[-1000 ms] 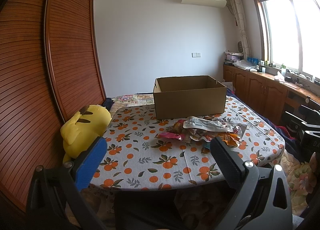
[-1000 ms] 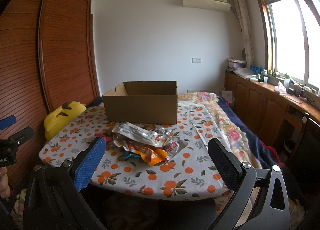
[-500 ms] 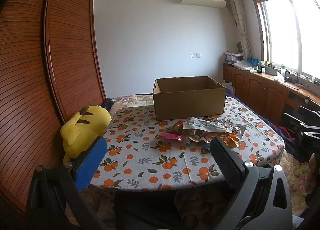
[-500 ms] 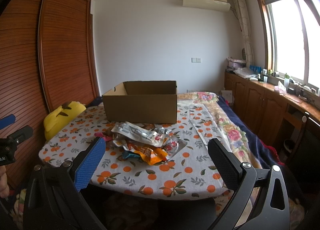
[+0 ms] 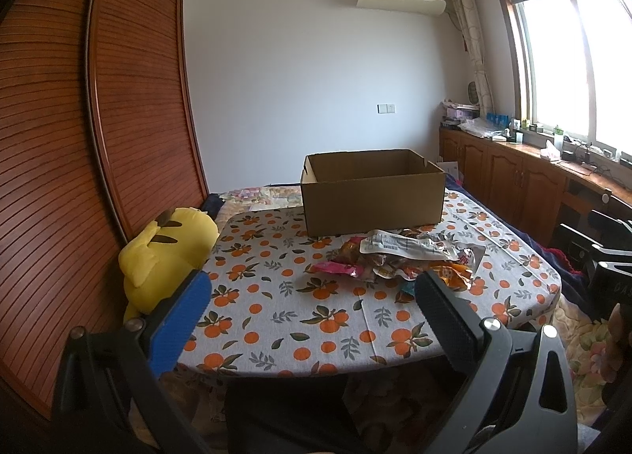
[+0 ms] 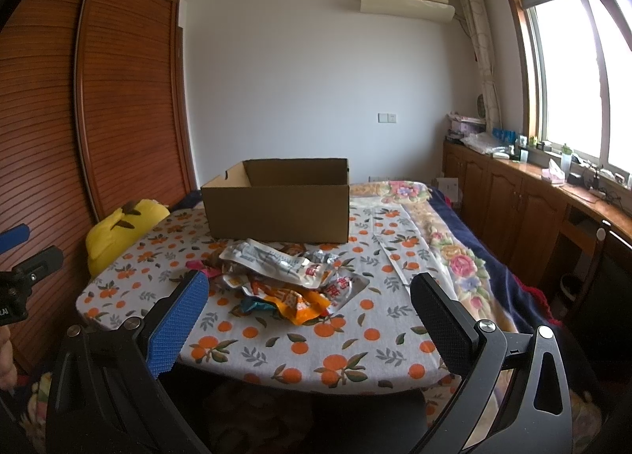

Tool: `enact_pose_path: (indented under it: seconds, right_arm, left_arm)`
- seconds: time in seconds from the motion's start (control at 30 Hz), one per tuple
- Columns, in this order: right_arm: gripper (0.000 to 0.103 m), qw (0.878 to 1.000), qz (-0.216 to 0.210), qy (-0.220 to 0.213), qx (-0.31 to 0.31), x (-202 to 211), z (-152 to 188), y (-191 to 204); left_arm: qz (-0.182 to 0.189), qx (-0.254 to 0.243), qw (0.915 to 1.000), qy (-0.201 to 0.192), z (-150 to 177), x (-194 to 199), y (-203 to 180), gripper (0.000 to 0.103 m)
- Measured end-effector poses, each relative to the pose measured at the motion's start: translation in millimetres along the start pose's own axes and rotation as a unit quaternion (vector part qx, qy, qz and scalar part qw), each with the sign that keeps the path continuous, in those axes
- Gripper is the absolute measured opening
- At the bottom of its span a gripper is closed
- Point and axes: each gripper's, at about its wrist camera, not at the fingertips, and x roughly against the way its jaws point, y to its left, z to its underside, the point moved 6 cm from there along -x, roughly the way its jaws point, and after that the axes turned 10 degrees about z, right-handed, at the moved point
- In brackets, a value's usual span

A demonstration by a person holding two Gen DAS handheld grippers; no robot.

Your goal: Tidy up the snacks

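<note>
No change over the last second: left tool (image 5: 312, 296) and right tool (image 6: 308, 292) both gaping, empty, short of snack pile (image 6: 284, 276). Box (image 6: 280, 205) unfilled; sorting unstarted.

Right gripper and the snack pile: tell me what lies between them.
Only bare orange-print tablecloth lies between the open right gripper and the snack pile, as the right wrist view shows. Nothing blocks the way.
</note>
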Motion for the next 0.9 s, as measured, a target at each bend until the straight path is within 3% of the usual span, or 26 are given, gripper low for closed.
enact_pose_path:
  seconds: [0.23, 0.53, 0.9]
  right_arm:
    - [0.103, 1.000, -0.001, 0.012, -0.002, -4, 14, -13]
    - [0.103, 0.999, -0.010, 0.038, 0.011, -41, 28, -6]
    - [0.103, 0.993, -0.082, 0.071, 0.054, -119, 31, 9]
  left_arm:
    - [0.003, 0.004, 0.9999, 0.014, 10, -13, 3, 0.103]
    - [0.019, 0.003, 0.9984, 0.053, 31, -57, 2, 0.103]
    - [0.052, -0.008, 0.9916, 0.118, 53, -140, 8, 0.103]
